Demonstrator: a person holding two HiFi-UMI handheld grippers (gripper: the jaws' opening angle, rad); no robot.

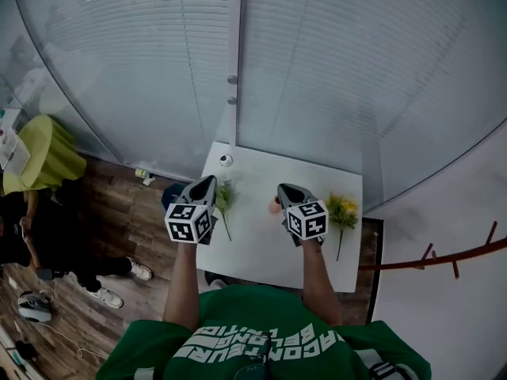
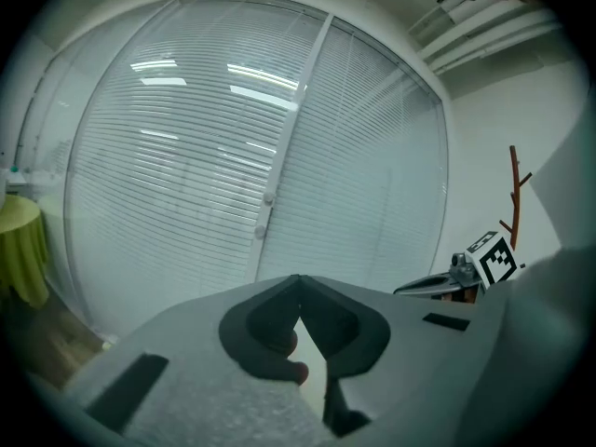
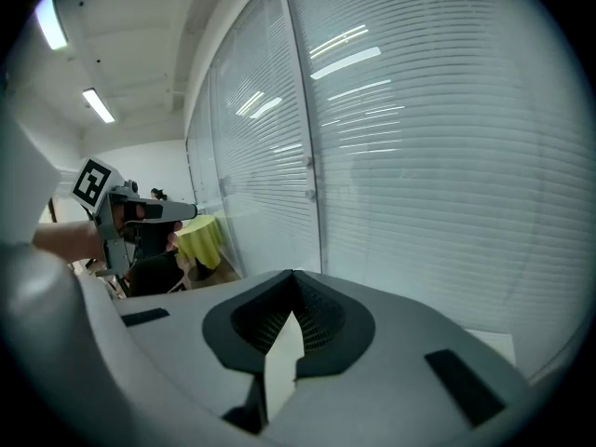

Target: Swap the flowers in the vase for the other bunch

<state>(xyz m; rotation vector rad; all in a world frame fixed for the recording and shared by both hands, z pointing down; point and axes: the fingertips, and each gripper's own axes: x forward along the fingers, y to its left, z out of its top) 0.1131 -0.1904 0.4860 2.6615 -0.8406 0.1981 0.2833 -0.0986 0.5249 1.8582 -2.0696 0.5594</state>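
A white table [image 1: 261, 248] stands in front of me. A small clear vase [image 1: 226, 161] sits at its far left corner. One bunch with green leaves [image 1: 224, 199] lies on the left side of the table, just right of my left gripper [image 1: 211, 179]. A yellow bunch [image 1: 342, 210] lies at the right edge, right of my right gripper [image 1: 281, 188]. A small pink thing [image 1: 274, 205] shows beside the right gripper. Both grippers hover above the table. The left gripper [image 2: 298, 282] has its jaws together, holding nothing. The right gripper [image 3: 294, 276] is likewise shut and empty.
A curved glass wall with blinds [image 1: 317, 70] rises just behind the table. A yellow-green round table [image 1: 43, 153] and a seated person [image 1: 32, 244] are at the left. A reddish wooden stand [image 1: 444, 257] is at the right.
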